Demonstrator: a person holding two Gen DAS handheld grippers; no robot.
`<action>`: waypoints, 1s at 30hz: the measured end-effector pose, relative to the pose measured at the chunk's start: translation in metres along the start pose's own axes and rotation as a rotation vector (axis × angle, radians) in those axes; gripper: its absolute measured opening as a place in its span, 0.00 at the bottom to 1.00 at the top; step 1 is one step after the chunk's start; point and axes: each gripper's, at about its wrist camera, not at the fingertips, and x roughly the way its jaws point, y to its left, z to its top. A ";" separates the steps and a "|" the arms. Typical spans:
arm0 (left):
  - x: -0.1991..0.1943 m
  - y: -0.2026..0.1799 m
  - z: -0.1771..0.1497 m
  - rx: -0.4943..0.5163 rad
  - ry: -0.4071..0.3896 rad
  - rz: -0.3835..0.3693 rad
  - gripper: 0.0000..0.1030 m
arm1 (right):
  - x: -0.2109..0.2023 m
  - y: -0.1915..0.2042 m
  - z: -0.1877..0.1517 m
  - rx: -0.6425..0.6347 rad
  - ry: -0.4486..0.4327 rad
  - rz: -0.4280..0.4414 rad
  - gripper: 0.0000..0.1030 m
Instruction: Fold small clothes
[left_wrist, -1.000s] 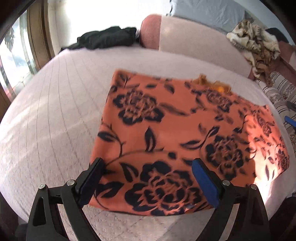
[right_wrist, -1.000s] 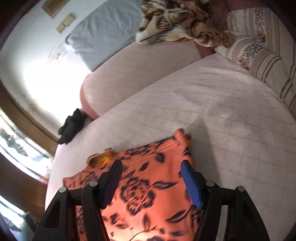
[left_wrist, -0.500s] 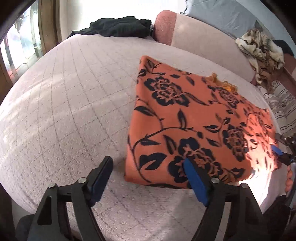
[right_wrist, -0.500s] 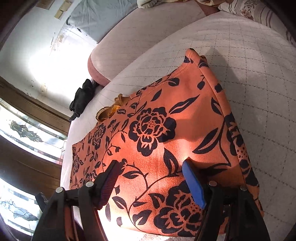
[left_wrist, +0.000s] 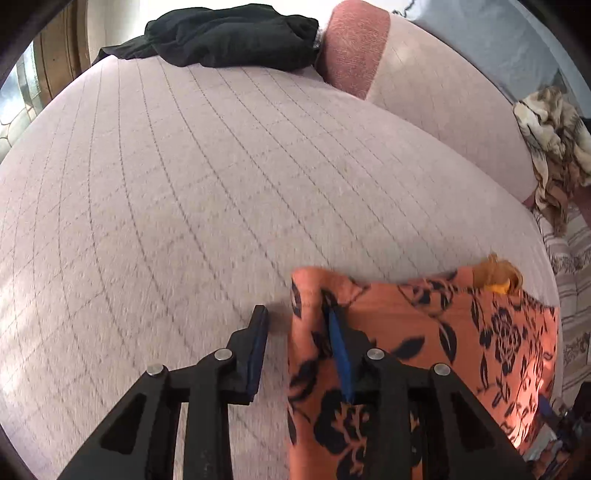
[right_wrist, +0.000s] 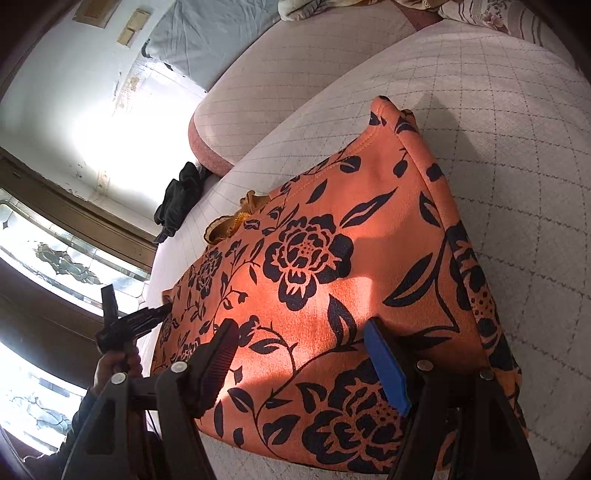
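Note:
An orange garment with black flowers (right_wrist: 332, 266) lies flat on the pale quilted bed; it also shows in the left wrist view (left_wrist: 443, 350) at the lower right. My left gripper (left_wrist: 297, 332) is open at the garment's left edge, its jaws straddling the edge near the far left corner. It shows in the right wrist view (right_wrist: 162, 314) at the cloth's far side. My right gripper (right_wrist: 299, 339) is open and empty, low over the garment's near edge. A yellow-orange frill (left_wrist: 498, 275) sticks out at the garment's far edge.
The quilted bed (left_wrist: 184, 184) stretches wide to the left. A black garment (left_wrist: 229, 33) lies at its far end by a pink bolster (left_wrist: 354, 48). A brown patterned blanket (left_wrist: 554, 147) and striped pillows (left_wrist: 576, 266) lie at the right. Windows (right_wrist: 55, 258) line one side.
My left gripper has moved forward along the garment's left edge to its far corner and narrowed. My right gripper has come closer over the garment's near edge.

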 end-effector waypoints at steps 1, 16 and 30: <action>-0.003 -0.003 0.005 -0.001 -0.013 0.041 0.35 | 0.000 -0.001 0.000 0.000 0.000 0.002 0.71; -0.110 -0.065 -0.117 0.153 -0.221 -0.003 0.72 | 0.005 0.031 0.059 -0.030 0.023 0.033 0.72; -0.104 -0.072 -0.161 0.114 -0.152 0.002 0.72 | -0.037 -0.003 0.061 0.118 -0.146 -0.064 0.72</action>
